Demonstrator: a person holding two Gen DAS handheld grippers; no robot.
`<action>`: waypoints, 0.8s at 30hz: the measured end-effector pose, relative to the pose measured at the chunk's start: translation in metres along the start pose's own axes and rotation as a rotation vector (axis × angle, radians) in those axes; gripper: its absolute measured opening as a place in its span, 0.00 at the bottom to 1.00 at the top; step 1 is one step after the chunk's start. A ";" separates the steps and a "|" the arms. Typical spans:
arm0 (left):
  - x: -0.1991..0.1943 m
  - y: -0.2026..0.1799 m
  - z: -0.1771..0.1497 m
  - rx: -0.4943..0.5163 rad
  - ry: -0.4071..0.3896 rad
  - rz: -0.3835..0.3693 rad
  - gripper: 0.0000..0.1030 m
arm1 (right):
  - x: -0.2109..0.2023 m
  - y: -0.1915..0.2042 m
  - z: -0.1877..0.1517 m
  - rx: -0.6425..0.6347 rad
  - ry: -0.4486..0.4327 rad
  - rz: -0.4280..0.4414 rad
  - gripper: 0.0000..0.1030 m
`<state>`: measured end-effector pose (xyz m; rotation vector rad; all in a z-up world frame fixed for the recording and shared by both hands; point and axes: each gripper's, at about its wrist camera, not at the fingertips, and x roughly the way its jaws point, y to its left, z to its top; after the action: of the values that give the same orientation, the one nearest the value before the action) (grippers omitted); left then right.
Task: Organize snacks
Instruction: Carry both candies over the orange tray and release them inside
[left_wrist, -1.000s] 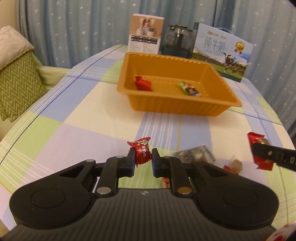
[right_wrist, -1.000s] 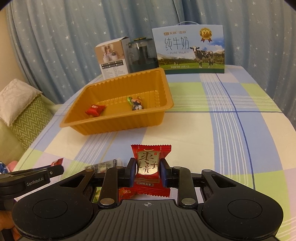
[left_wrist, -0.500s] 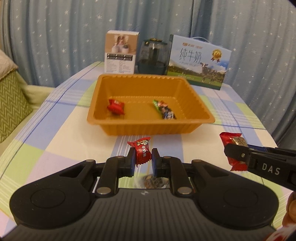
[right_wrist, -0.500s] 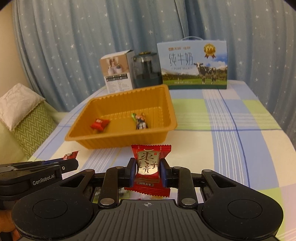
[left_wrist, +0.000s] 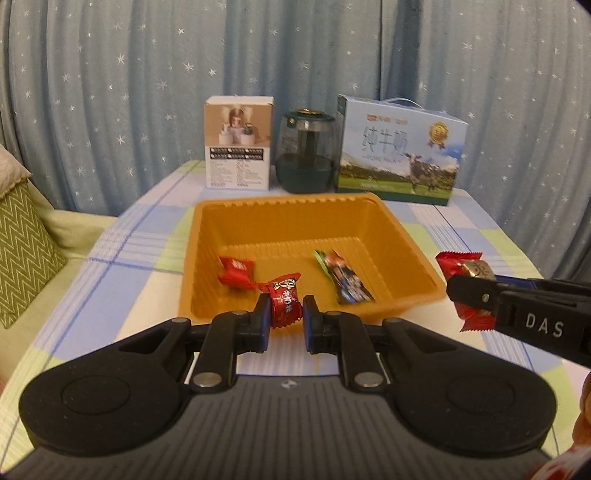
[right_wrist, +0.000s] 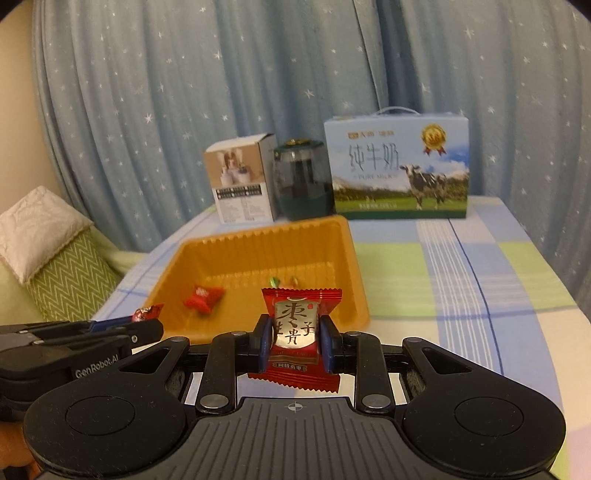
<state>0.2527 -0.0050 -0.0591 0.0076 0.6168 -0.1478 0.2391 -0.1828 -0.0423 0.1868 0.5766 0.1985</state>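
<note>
An orange tray (left_wrist: 413, 254) (right_wrist: 354, 280) sits mid-table and holds a red candy (left_wrist: 236, 272) (right_wrist: 203, 298) and a dark green-tipped snack bar (left_wrist: 341, 277). My left gripper (left_wrist: 284, 319) is shut on a small red wrapped candy (left_wrist: 283, 301), level with the tray's near rim. My right gripper (right_wrist: 293, 343) is shut on a larger red and gold candy (right_wrist: 297, 332), just short of the tray's near right corner. The right gripper also shows in the left wrist view (left_wrist: 476, 295), and the left gripper shows in the right wrist view (right_wrist: 147, 328).
Behind the tray stand a white product box (left_wrist: 238, 142), a dark glass jar (left_wrist: 306, 153) and a blue milk carton box (left_wrist: 400, 151). A blue starred curtain hangs behind. A green zigzag cushion (left_wrist: 22, 251) lies left of the checked tablecloth (right_wrist: 461, 273).
Both grippers have moved forward toward the tray, each still holding its candy. The loose snacks on the cloth near me have dropped out of view.
</note>
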 end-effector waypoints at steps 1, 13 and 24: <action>0.004 0.003 0.004 -0.004 -0.004 -0.003 0.15 | 0.006 0.001 0.003 -0.002 0.001 0.002 0.27; 0.053 0.028 0.038 -0.023 -0.012 -0.031 0.15 | 0.071 0.012 0.024 0.005 0.015 0.035 0.27; 0.085 0.033 0.040 -0.003 0.004 -0.052 0.17 | 0.106 0.005 0.031 0.048 0.027 0.038 0.27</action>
<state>0.3485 0.0139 -0.0764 -0.0112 0.6216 -0.1970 0.3426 -0.1566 -0.0710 0.2418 0.6053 0.2244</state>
